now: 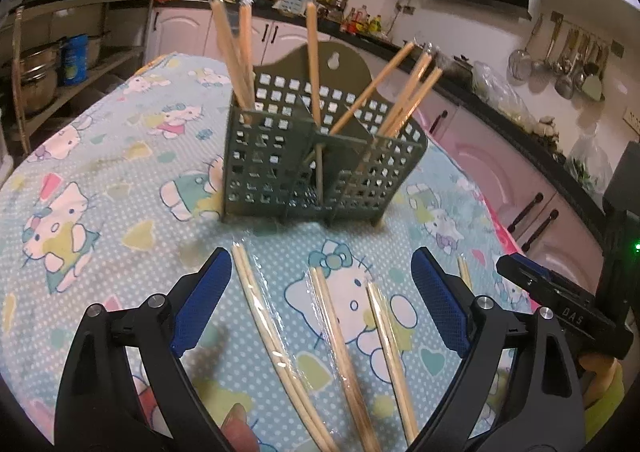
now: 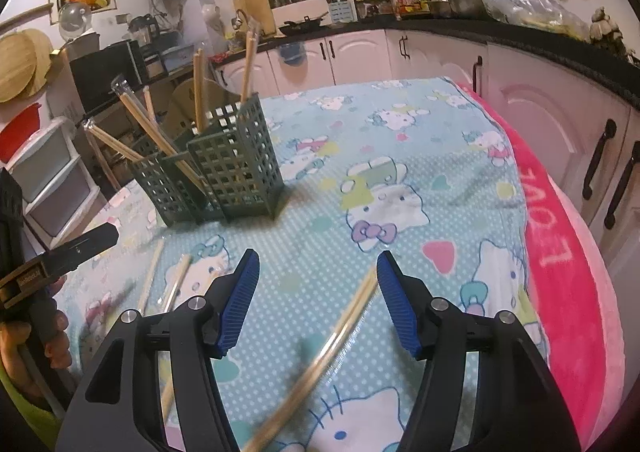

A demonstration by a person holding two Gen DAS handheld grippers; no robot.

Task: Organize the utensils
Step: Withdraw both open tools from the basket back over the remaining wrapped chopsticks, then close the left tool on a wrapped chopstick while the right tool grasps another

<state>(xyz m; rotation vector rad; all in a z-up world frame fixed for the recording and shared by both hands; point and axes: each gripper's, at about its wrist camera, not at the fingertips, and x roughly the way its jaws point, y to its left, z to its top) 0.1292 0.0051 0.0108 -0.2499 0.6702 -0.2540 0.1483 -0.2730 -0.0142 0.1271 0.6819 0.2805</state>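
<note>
I have both tongs spread and empty, hovering low over the desk point(image 1: 120, 179) with its cartoon-cat cloth. The left tongs point(image 1: 320, 304) straddle three wrapped chopstick pairs point(image 1: 340, 344) that lie loose on the cloth, pointing toward twelve o'clock, so I judge any one of them could be pinched along its length. The green perforated utensil holder point(image 1: 320, 155) stands upright at twelve o'clock from the left tongs, and several chopsticks already lean in its compartments, fanned outward because the cells are wide. The right tongs point(image 2: 318, 300) hang over one more wrapped pair point(image 2: 320, 356), blurred, lying diagonally from seven to one o'clock between the fingers; from there the holder point(image 2: 216, 171) sits at about ten o'clock. I judge four pairs remain to be stowed.
</note>
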